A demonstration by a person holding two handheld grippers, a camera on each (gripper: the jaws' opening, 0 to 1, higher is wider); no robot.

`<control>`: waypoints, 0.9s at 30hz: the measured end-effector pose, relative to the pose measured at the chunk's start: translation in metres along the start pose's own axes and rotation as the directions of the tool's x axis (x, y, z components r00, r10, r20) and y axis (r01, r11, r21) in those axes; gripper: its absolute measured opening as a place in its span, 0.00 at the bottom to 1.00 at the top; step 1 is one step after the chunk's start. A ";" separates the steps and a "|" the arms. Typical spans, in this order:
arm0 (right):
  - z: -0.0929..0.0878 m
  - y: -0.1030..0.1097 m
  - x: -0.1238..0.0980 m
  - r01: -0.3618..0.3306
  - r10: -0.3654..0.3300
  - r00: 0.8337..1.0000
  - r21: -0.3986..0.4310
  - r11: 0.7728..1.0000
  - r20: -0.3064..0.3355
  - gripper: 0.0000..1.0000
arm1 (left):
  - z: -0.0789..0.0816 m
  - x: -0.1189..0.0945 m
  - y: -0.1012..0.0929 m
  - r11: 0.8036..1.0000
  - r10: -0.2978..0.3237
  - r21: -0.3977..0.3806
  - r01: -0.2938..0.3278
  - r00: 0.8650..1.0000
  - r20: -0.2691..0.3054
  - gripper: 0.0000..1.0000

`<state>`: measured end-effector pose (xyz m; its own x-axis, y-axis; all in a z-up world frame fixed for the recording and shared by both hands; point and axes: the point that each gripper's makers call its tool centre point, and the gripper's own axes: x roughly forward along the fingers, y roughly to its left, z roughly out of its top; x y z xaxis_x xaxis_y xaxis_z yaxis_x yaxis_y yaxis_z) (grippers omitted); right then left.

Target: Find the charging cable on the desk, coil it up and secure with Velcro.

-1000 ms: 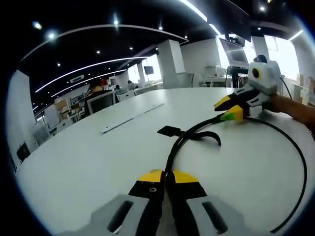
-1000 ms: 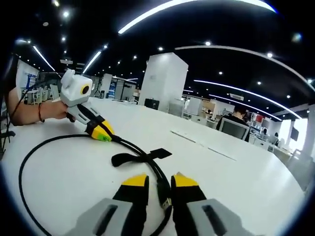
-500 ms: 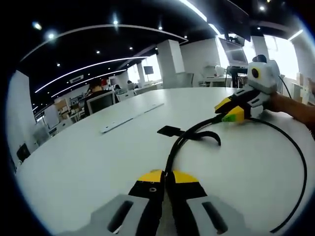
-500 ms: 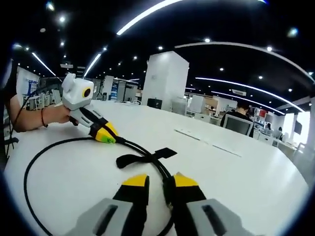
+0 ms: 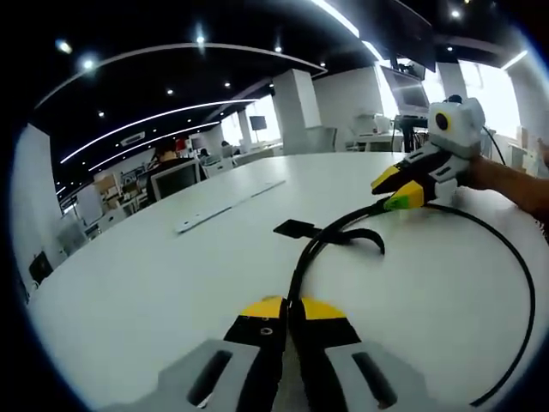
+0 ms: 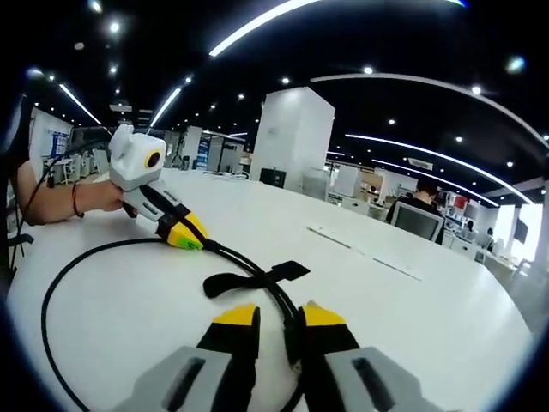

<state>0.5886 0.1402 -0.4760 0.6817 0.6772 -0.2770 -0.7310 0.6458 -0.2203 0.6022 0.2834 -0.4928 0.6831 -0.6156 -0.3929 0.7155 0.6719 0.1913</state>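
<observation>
Pinching one black cable [image 5: 302,257] between closed jaws, the left hand-held gripper [image 5: 288,306] sits low over the white desk [image 5: 146,283]. The right hand-held gripper [image 6: 280,315] grips the same cable's other stretch, jaws narrow around it. From both grippers the cable runs to one black Velcro strap [image 6: 249,279] wrapped on it, then sweeps out in a single wide loop beside the strap. One grey strip [image 5: 227,206] lies farther beyond the strap.
</observation>
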 end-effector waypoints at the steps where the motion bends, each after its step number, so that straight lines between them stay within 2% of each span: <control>1: 0.000 0.000 0.000 0.001 -0.001 1.000 0.001 1.000 0.002 0.19 | 0.000 0.000 0.000 1.000 0.000 0.000 0.000 1.000 0.000 0.06; 27: 0.008 0.013 0.014 -0.032 0.032 0.999 -0.019 0.999 0.009 0.19 | 0.001 0.001 -0.001 1.000 -0.002 0.008 0.002 1.000 -0.001 0.06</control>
<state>0.5886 0.1611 -0.4751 0.6582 0.7005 -0.2757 -0.7527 0.6172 -0.2291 0.6020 0.2817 -0.4927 0.6817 -0.6163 -0.3943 0.7179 0.6675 0.1978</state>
